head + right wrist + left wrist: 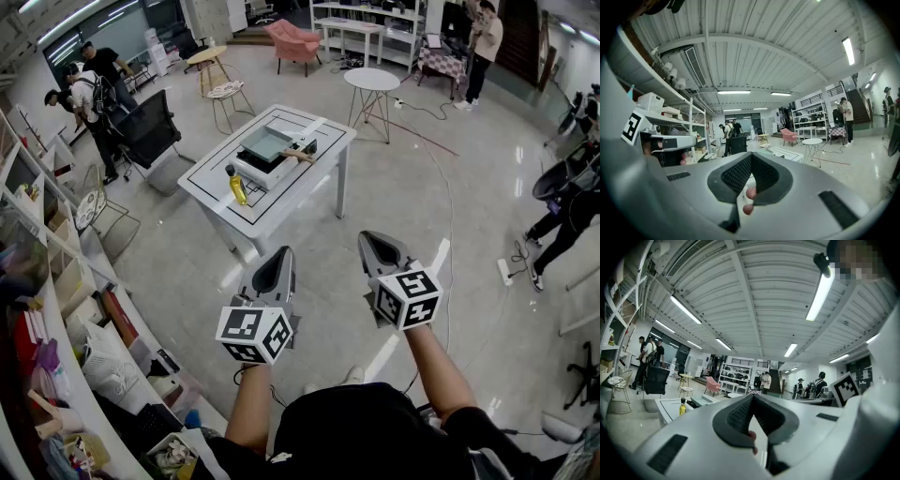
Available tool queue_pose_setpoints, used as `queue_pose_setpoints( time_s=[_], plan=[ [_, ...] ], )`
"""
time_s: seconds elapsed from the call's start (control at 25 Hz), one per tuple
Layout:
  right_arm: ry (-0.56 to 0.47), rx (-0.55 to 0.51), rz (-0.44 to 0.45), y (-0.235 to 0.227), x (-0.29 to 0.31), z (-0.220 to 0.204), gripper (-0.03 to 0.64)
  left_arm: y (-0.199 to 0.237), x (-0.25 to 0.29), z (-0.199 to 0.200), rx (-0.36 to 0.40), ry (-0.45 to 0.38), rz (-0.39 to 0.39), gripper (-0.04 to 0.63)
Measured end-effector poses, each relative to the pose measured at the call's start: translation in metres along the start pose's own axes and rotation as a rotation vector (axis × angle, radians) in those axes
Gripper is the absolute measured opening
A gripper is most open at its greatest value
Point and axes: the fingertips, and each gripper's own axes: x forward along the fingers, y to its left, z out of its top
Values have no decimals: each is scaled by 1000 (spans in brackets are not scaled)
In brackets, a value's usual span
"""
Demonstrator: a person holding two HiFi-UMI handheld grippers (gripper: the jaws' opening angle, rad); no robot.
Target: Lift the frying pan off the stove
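Note:
A square grey-green frying pan (265,143) with a wooden handle (302,157) sits on a white portable stove (255,172). The stove stands on a white table (211,178) in the middle of the room. A yellow oil bottle (236,186) stands near the table's front edge. Both grippers are held up well short of the table, over bare floor. My left gripper (281,253) is shut with nothing between its jaws, and so is my right gripper (367,236). In the left gripper view the table (668,408) and bottle (682,407) show far off, low at the left.
Shelves (56,309) crowded with boxes run along the left. A black office chair (150,131) and people (89,89) stand left of the table. Stools (228,94), a round white table (372,80) and a pink armchair (292,39) lie beyond it.

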Motion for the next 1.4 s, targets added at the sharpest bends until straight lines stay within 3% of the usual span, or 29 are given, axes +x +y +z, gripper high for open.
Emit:
queue_pose_setpoints(
  time_s=[0.8,1.4],
  plan=[
    [30,-8,113,-63,-6,-10,0,-54,53,-22,7,-2,75,10],
    [34,4,136,-88,7,-12,0,-57,79,-21,22,6,105,11]
  ],
)
